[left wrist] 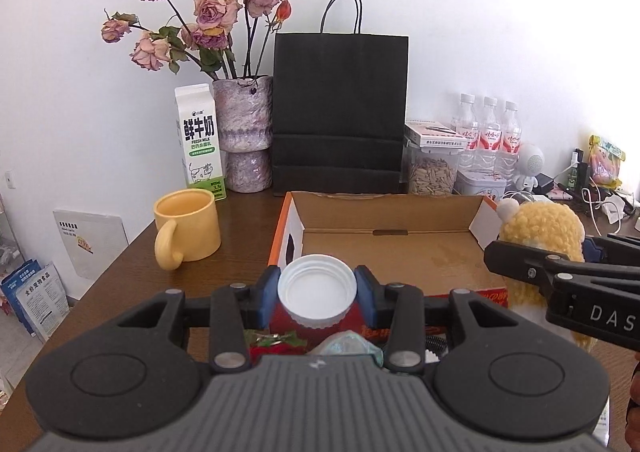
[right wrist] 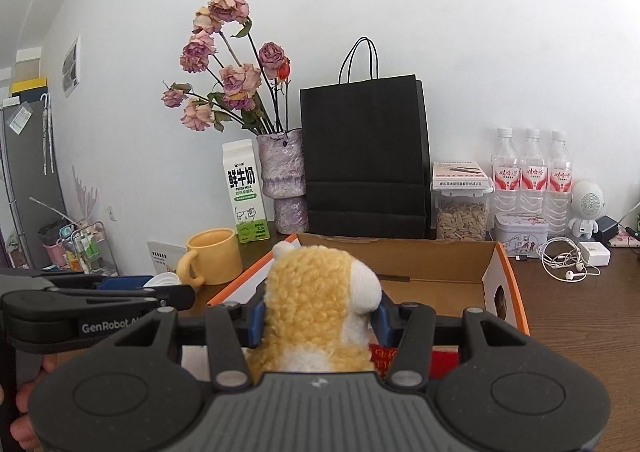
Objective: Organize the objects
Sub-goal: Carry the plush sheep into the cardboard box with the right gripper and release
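Note:
My left gripper (left wrist: 317, 290) is shut on a red jar with a white screw lid (left wrist: 317, 286), held in the air before the near left corner of an open cardboard box (left wrist: 384, 212). The jar's lower body is hidden behind the gripper. My right gripper (right wrist: 320, 316) is shut on a yellow and white plush toy (right wrist: 316, 292), held above the near edge of the same box (right wrist: 440, 260). The plush toy (left wrist: 540, 228) and the right gripper (left wrist: 560, 276) show at the right in the left wrist view. The left gripper (right wrist: 132, 288) shows at the left in the right wrist view.
Behind the box stand a black paper bag (left wrist: 340, 112), a vase of dried roses (left wrist: 244, 132), a milk carton (left wrist: 200, 140), a seed jar (left wrist: 432, 172) and three water bottles (left wrist: 488, 132). A yellow mug (left wrist: 188, 228) sits left of the box. Earphones (right wrist: 568, 264) lie at the right.

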The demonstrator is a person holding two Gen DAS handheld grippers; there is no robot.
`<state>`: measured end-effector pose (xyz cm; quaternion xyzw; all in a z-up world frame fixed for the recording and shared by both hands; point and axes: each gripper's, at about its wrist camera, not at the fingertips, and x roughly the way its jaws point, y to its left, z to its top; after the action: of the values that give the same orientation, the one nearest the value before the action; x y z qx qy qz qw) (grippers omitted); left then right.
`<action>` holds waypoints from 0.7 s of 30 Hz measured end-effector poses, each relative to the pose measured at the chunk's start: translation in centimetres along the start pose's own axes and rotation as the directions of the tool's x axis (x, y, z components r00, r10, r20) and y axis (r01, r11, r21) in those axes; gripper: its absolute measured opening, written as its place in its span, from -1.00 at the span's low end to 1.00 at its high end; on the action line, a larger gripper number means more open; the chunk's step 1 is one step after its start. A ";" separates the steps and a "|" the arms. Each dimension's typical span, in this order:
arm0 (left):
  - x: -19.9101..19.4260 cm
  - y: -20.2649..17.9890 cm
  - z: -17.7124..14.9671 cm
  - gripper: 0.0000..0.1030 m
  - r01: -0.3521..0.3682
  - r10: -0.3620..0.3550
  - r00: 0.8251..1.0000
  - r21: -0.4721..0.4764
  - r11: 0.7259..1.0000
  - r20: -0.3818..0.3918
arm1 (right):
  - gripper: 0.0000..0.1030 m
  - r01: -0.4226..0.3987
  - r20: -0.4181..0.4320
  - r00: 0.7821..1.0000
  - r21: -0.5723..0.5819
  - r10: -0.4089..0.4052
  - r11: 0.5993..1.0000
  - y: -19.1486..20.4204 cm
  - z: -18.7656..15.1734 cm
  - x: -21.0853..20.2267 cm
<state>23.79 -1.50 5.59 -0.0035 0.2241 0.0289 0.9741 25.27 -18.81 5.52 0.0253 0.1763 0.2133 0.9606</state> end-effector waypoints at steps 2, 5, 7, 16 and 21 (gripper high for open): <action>1.1 -0.3 0.5 -0.20 0.010 -0.010 1.000 0.001 1.000 -0.001 | -0.05 0.006 0.010 1.000 0.004 -0.006 1.000 -0.6 0.5 0.7; 2.7 -0.7 1.4 -0.20 0.016 -0.016 1.000 0.002 1.000 0.002 | -0.05 0.017 0.021 1.000 0.010 -0.017 1.000 -1.7 1.4 2.2; 3.8 -1.0 1.9 -0.20 0.021 -0.021 1.000 0.001 1.000 0.006 | -0.05 0.023 0.020 1.000 0.015 -0.023 1.000 -2.4 1.9 3.1; 9.2 -2.6 3.8 -0.20 0.037 -0.037 0.999 0.008 0.999 0.007 | -0.05 0.062 -0.002 0.998 0.044 -0.062 0.997 -6.2 3.5 7.7; 12.2 -3.0 4.4 -0.20 0.030 -0.030 0.999 -0.004 1.000 -0.010 | -0.05 0.079 -0.026 0.997 0.072 -0.077 0.994 -8.0 4.1 10.2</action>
<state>36.80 -3.71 4.21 -0.0090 0.2289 0.0146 0.9733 38.54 -21.73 5.02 0.0510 0.1961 0.1694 0.9645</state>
